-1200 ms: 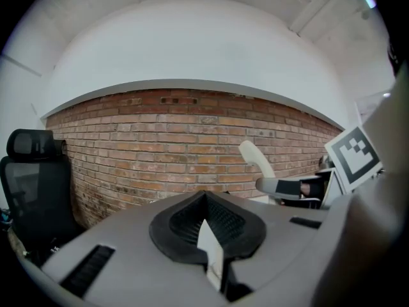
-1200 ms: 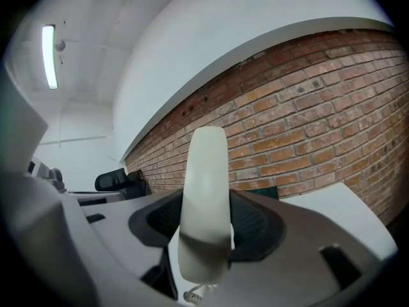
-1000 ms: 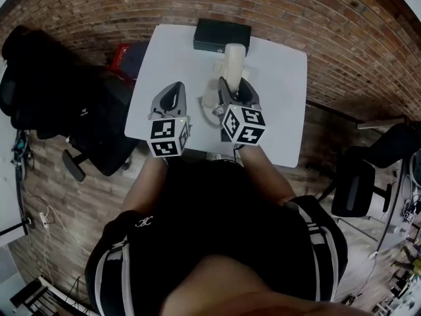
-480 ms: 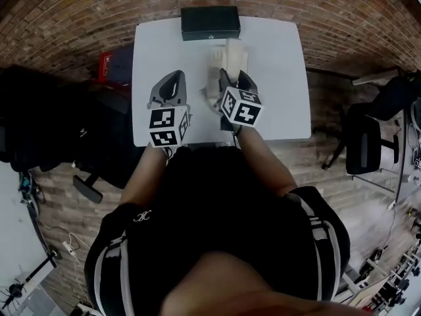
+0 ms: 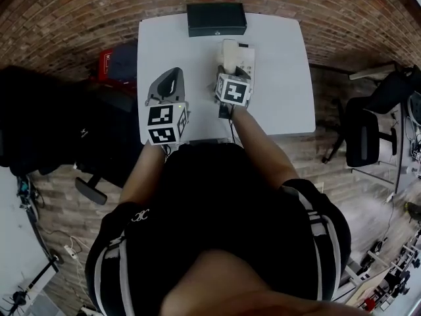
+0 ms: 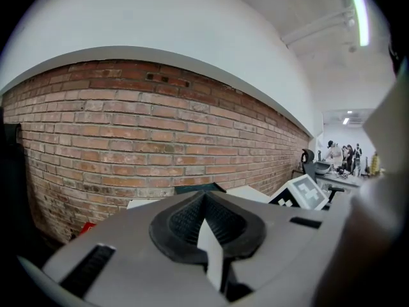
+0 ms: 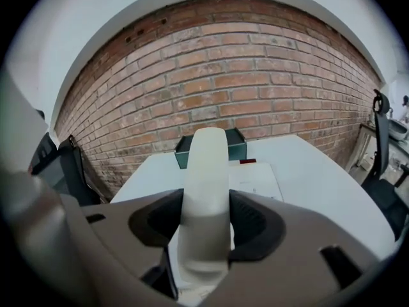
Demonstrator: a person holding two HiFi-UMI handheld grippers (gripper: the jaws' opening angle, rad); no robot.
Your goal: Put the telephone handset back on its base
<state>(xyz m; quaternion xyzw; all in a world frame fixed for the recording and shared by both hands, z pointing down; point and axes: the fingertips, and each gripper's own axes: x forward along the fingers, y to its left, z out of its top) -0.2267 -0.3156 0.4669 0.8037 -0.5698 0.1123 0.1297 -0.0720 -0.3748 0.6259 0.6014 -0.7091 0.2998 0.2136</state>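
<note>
While the white table fills the upper middle of the head view, a dark box sits at its far edge. The cream telephone base lies just this side of it. The handset hangs above the base's left part, pointing away from the person. The right gripper has its jaws clamped wide around the handset's lower half. The left gripper hovers over the table's left side, well apart from the phone. Its jaws seem closed on nothing, though only a thin sliver shows between the pads.

The step in hand looks like the lowering onto the cradle. To do it well, the handset probably wants its long axis matched to the base's cradle side. It should come down level so both ends seat together, and the jaws should part only once it rests. Any cord is hidden, so snagging deserves a thought.

Compared with a second ago, the right gripper has pushed forward, carrying the handset from the table's middle to over the base. The left gripper has barely shifted, and the table now sits squarer in the head view.
</note>
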